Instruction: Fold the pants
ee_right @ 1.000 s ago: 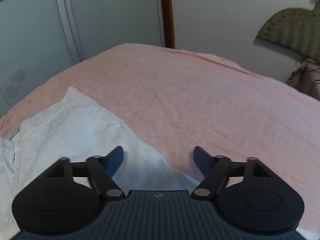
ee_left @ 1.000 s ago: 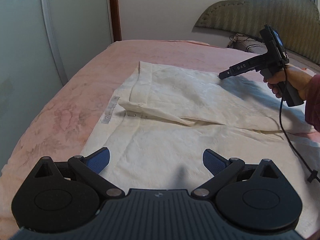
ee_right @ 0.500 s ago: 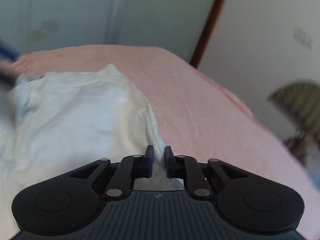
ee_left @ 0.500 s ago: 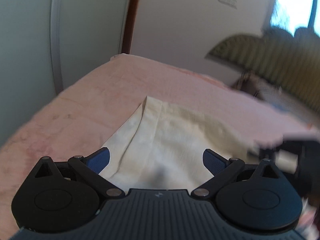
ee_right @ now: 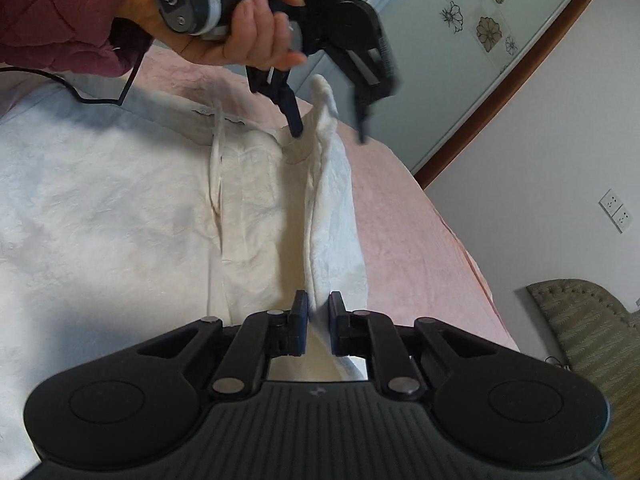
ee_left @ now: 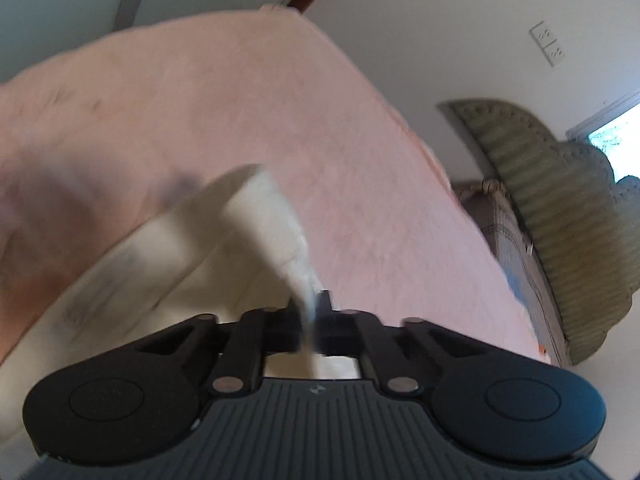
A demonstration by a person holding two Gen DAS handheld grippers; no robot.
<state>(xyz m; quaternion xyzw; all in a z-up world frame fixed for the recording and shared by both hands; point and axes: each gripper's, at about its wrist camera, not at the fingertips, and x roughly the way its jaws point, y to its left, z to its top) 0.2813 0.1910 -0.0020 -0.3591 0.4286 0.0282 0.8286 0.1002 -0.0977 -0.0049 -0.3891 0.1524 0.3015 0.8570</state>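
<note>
Both grips are on: the left gripper [ee_left: 310,314] pinches the cream pants [ee_right: 120,220] by their raised edge and the right gripper [ee_right: 318,318] clamps it further along, above the pink bed [ee_right: 400,220]. They look like shallow bites, so a sharp tug could slip the cloth free.

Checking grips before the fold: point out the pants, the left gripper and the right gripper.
pants [ee_right: 120,208], right wrist view, on the flat cream fabric.
left gripper [ee_left: 311,322], left wrist view, between its fingertips, shut on the pants.
right gripper [ee_right: 319,320], right wrist view, between its fingertips, shut on the pants' edge.
</note>
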